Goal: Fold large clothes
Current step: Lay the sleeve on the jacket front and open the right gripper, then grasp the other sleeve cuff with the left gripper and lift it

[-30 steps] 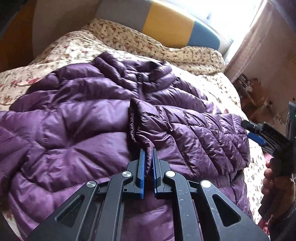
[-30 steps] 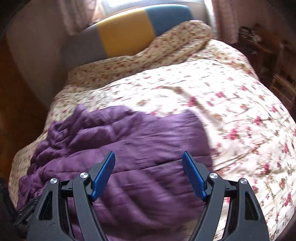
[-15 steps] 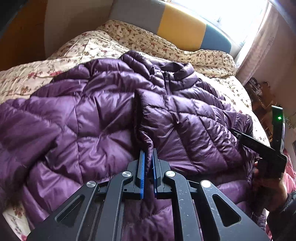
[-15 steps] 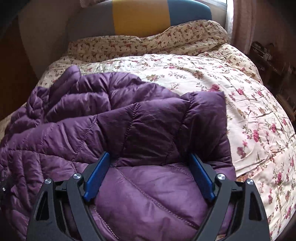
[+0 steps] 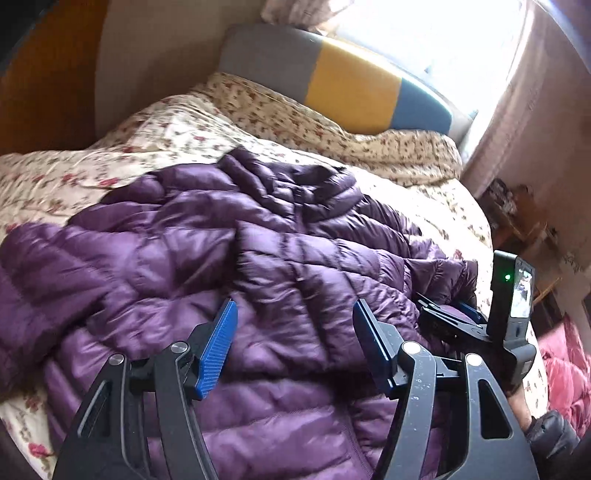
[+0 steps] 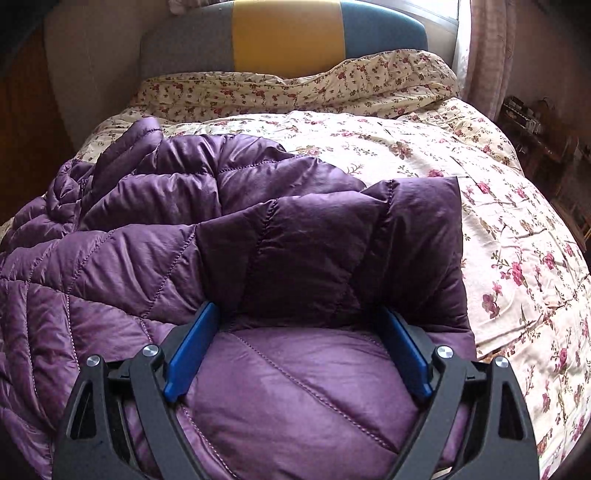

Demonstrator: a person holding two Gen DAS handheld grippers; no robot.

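Note:
A purple quilted puffer jacket (image 5: pixel 207 258) lies spread on the bed, collar toward the headboard, one sleeve folded across its front. My left gripper (image 5: pixel 293 317) is open and empty just above the jacket's lower front. My right gripper (image 6: pixel 299 321) is open, its blue pads on either side of the folded sleeve end (image 6: pixel 332 251) at the jacket's right edge; the fingertips are hidden under the fabric. The jacket fills the left and middle of the right wrist view (image 6: pixel 110 258). The right gripper also shows at the right of the left wrist view (image 5: pixel 458 321).
The bed has a cream floral duvet (image 6: pixel 498 229) with bare room to the right of the jacket. A grey, yellow and blue headboard (image 6: pixel 284 33) stands at the far end. Curtains (image 6: pixel 487 48) and a dark shelf (image 6: pixel 535 129) are on the right. A pink quilted thing (image 5: pixel 569 365) lies beside the bed.
My left gripper has opened and let go of the sleeve fold, which now lies on the jacket. My right gripper has moved down onto the jacket's right edge and stayed open.

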